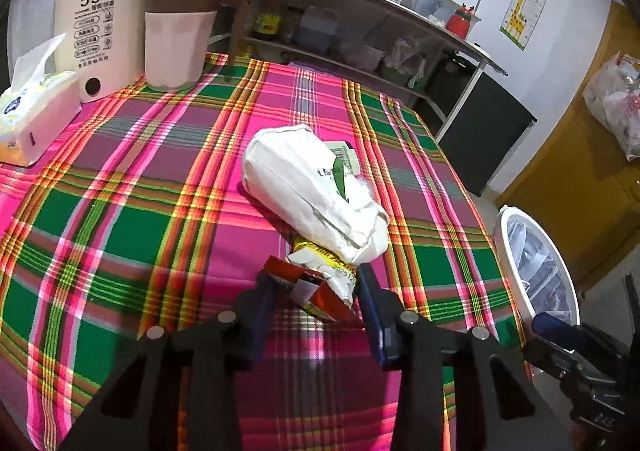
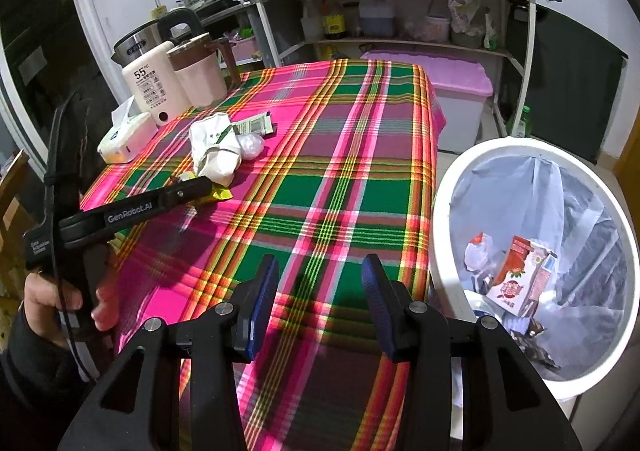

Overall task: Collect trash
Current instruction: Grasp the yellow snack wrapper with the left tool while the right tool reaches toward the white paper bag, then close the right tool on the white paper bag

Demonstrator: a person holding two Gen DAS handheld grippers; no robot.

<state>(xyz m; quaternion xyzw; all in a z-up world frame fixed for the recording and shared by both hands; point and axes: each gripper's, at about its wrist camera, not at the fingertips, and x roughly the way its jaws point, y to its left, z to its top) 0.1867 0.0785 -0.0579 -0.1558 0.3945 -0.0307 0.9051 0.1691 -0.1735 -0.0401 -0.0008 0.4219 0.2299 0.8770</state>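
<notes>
My left gripper [image 1: 316,277] is shut on a flattened red carton [image 1: 334,301] lying on the plaid tablecloth [image 1: 140,191]. Just beyond it lie a yellow-and-white wrapper [image 1: 316,253] and a crumpled white bag [image 1: 312,187]. In the right wrist view a hand holds the left gripper [image 2: 196,187] at that same pile, by the white bag [image 2: 214,151]. My right gripper [image 2: 320,283] stands open over the cloth with nothing between its fingers. To its right is the white bin [image 2: 440,211], lined with a clear bag and holding a red-and-white carton [image 2: 520,275].
A tissue box [image 1: 36,119], a cream "55°C" appliance [image 1: 96,31] and a pink jug [image 1: 176,35] stand at the table's far left. A small printed packet [image 2: 254,126] and clear plastic wad [image 2: 250,145] lie beside the bag. Shelves and a pink-lidded tub [image 2: 452,83] stand behind.
</notes>
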